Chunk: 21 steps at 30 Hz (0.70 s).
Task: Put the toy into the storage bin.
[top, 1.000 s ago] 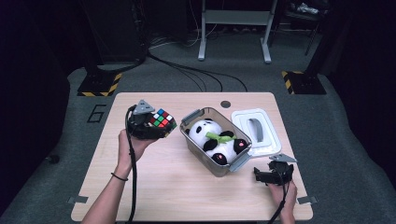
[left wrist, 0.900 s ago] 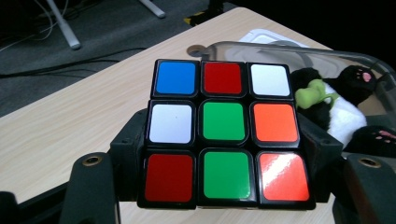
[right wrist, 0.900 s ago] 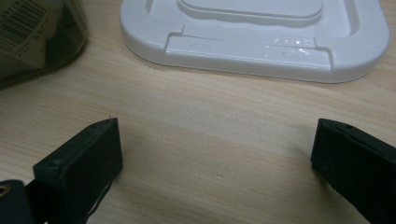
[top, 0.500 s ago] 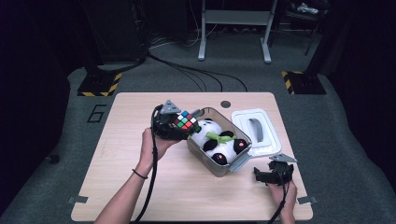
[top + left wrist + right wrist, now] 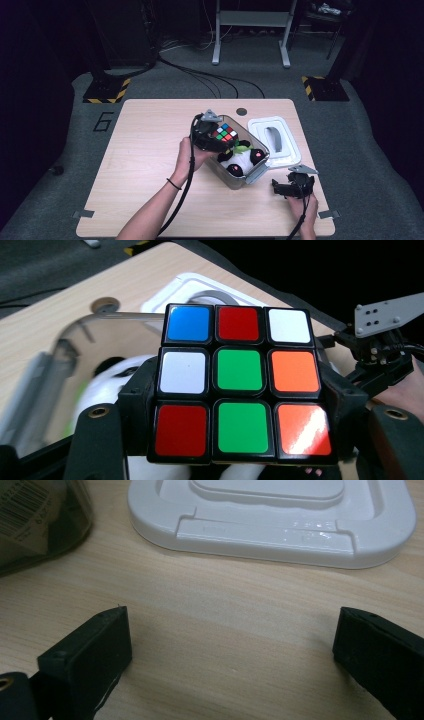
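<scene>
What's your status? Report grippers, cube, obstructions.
Left gripper shut on Rubik's cube, held over the clear bin. Right gripper open, low over the table near the white lid. Panda plush already fills the bin.

We've got a black left gripper [image 5: 216,140] and a black right gripper [image 5: 284,189], each topped with a grey three-cornered plate [image 5: 210,115] with little screw holes, and a black cable [image 5: 184,192] trailing off. Jaws are chunky black blocks with brass-ringed holes. We're bare-armed, just a thin dark band [image 5: 174,184] on our left wrist.

Panda [image 5: 243,161] crowding the box [image 5: 250,177]
</scene>
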Motion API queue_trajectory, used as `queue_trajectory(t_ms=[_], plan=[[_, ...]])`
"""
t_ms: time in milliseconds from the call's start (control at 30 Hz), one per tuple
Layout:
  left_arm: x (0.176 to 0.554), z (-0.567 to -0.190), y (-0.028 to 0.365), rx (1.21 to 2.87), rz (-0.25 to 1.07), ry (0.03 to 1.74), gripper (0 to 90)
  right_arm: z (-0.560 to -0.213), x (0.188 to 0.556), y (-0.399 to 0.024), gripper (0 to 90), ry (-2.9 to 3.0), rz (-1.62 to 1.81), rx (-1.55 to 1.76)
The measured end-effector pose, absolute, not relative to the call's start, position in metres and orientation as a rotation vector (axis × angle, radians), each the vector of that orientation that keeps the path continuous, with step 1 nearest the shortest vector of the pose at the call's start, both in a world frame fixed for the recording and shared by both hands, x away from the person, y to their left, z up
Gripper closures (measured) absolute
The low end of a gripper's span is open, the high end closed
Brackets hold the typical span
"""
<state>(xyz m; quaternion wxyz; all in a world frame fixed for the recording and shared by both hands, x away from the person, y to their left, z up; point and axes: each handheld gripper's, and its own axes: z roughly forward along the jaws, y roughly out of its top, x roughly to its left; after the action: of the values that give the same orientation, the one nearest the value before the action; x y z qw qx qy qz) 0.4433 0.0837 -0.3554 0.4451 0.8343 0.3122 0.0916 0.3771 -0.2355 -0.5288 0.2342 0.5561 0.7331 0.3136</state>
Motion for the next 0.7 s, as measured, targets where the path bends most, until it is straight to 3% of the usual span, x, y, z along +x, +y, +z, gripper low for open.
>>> queue_trajectory(t_ms=[367,700], plan=[[0.436,-0.38,0.045,2.126,0.132,0.755,34.1,-0.529,0.377,-0.236,1.4,2.012,0.861,1.527],[0.429,-0.397,0.03,2.174,0.149,0.761,33.9,-0.529,0.377,-0.236,1.4,2.013,0.862,1.525]])
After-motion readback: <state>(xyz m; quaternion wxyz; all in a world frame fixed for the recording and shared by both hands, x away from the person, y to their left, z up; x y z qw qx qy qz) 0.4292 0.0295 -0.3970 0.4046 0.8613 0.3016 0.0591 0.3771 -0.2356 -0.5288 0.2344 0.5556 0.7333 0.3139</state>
